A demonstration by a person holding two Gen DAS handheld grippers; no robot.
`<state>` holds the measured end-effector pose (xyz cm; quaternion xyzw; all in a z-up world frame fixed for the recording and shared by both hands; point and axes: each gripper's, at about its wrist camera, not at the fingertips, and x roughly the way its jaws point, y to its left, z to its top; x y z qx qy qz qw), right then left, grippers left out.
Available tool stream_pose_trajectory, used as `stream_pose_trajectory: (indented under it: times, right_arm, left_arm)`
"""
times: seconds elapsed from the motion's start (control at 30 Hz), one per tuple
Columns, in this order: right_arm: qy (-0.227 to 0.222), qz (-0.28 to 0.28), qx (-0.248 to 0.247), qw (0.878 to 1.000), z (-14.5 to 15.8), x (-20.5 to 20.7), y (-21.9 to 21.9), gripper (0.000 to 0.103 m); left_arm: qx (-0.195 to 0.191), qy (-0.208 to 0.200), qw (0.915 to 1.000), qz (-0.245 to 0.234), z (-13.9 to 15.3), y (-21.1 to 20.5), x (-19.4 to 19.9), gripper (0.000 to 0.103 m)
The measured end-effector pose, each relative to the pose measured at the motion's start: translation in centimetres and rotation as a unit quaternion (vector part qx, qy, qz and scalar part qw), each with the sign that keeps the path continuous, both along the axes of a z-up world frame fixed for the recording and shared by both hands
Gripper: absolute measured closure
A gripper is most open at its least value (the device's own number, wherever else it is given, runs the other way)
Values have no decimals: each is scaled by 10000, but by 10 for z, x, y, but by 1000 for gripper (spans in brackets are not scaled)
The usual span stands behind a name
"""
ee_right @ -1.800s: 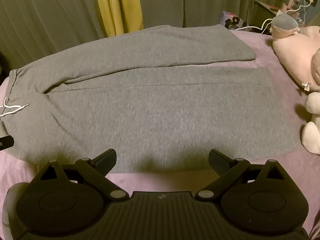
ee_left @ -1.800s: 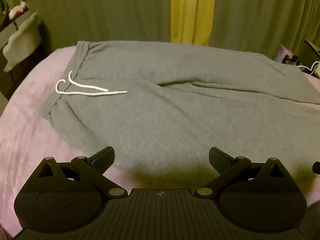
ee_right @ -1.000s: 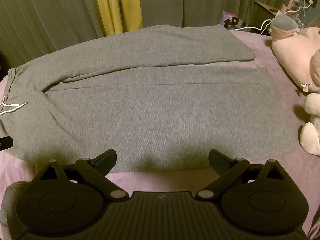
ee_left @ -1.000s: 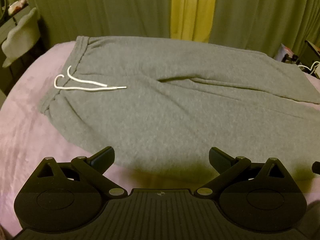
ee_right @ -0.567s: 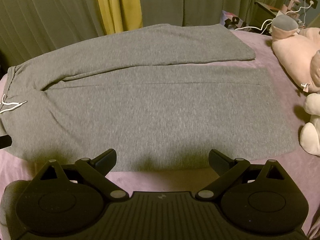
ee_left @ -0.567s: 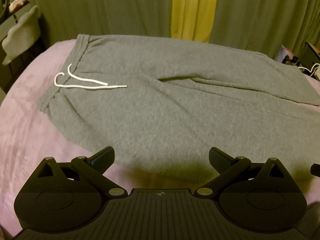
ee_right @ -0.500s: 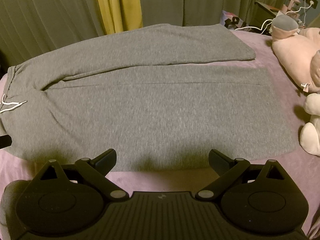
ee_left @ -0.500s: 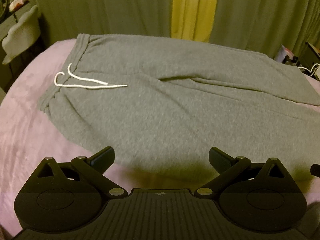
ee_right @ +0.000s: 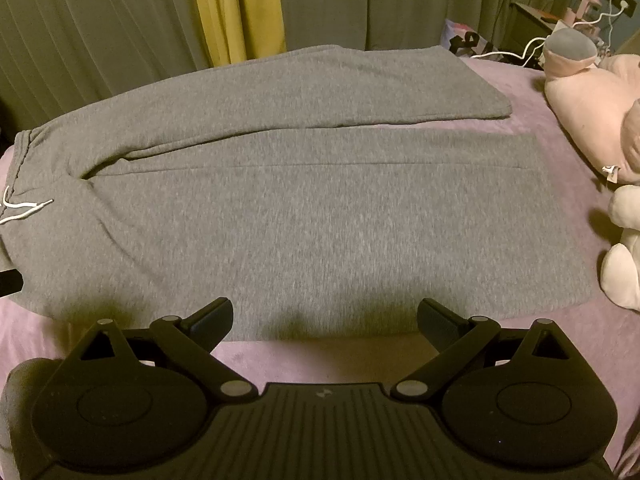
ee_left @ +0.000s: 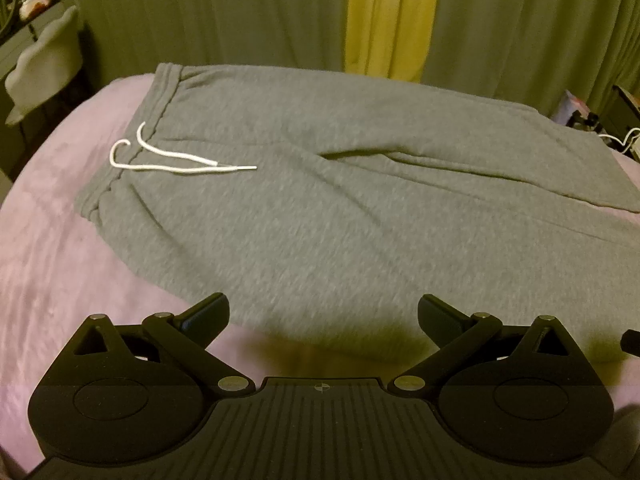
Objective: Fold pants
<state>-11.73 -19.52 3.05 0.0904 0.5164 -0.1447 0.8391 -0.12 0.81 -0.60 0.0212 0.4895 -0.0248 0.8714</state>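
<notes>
Grey fleece sweatpants (ee_left: 320, 208) lie spread flat and unfolded across a bed covered with a mauve plush blanket (ee_left: 52, 264), the elastic waistband (ee_left: 160, 108) toward the left and both legs running off to the right, the far leg lying slightly apart from the near one. A white drawstring (ee_left: 172, 160) trails loosely over the fabric just beside the waistband. The black left gripper (ee_left: 322, 316) hovers at the near edge of the pants below the waist area, its jaws spread wide with nothing between them. The black right gripper (ee_right: 324, 316) hangs likewise at the near hem of the closer leg, jaws wide apart and empty. Pink and white stuffed toys (ee_right: 600, 120) sit on the blanket beyond the leg cuffs. Grey-green pleated curtains (ee_right: 100, 28) with a yellow panel (ee_right: 236, 8) hang behind the bed.
</notes>
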Motion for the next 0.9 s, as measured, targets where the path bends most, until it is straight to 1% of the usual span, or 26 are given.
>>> stream_pose_trajectory:
  times: [0.9]
  right_arm:
    - [15,61,18,10000,1,1,1,4]
  left_arm:
    - [-35,34,10000,0,0,0,1,0]
